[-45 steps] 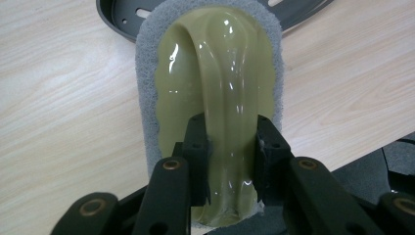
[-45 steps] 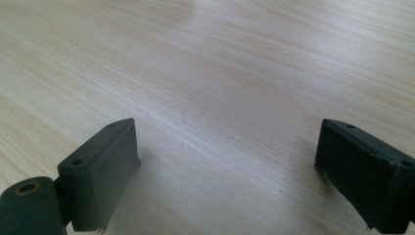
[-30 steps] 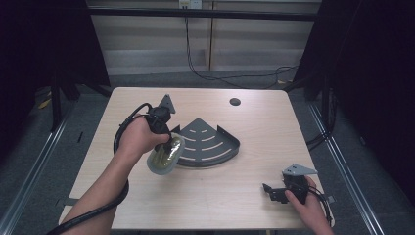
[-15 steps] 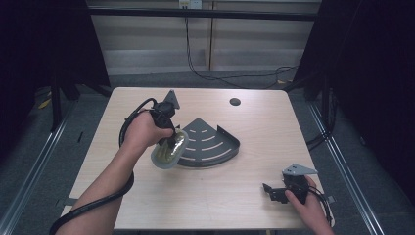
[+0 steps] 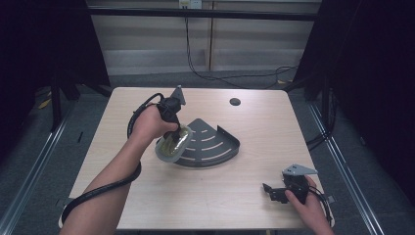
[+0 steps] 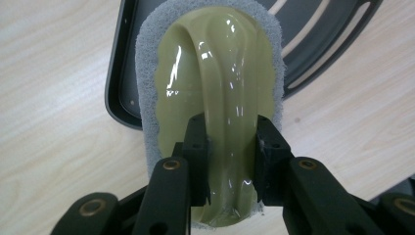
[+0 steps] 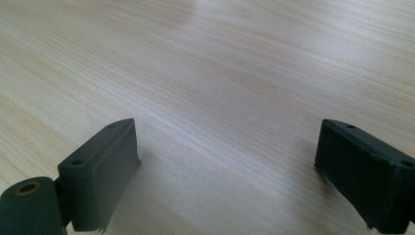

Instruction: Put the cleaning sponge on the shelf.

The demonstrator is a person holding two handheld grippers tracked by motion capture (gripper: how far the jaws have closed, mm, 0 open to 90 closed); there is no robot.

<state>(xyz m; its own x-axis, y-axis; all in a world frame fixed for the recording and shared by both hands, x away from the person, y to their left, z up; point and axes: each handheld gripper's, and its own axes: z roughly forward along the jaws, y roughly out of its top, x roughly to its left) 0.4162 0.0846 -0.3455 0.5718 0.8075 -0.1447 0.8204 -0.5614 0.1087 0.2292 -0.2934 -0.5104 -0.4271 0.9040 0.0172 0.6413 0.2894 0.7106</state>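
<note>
Clearly the work centres on a scrubber [image 6: 218, 93], an olive-green glossy plastic body with a raised ridge handle and a grey scouring pad under it, which sits over the near-left edge of the dark corner rack [image 5: 215, 144] and partly over the bare table [image 5: 147, 200]. The left gripper [image 6: 229, 161] has its jaws closed on the ridge handle from both sides, one pad [image 6: 196, 147] pressed against each flank, so the scrubber is firmly pinched. In the high view the left hand [image 5: 147, 125] holds that gripper above the rack's left side. The right gripper [image 7: 225, 171] rests near the table's front right corner with its jaws wide apart and nothing between them, well apart from the rack. What could go wrong, I judge: the handle is smooth and glossy, so a hard sideways push might let it slide out of the pads; and since nothing holds the rack, a scrubbing stroke could drag or tip it across the wood.
</note>
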